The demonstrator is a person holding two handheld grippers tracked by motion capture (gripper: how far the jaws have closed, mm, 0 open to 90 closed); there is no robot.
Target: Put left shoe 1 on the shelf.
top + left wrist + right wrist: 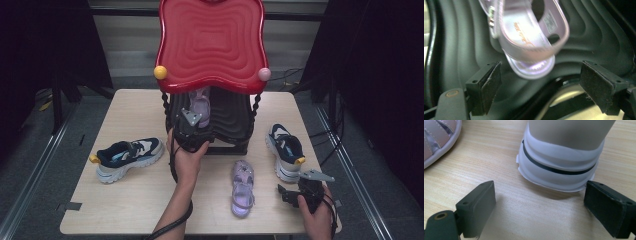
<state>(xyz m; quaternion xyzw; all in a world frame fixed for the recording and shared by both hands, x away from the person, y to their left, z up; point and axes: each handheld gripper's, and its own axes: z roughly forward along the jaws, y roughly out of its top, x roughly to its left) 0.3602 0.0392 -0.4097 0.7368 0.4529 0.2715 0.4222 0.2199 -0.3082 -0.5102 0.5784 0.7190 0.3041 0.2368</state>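
Reaching under the glossy, rippled red rack top point(212, 45), the left gripper point(540, 86) is hovering with jaws apart before a lilac strappy sandal point(526, 37) lying on the ribbed black shelf point(589, 42). Near right, the right gripper point(539, 207) is gaping beside a chunky white-soled sneaker point(559, 170).
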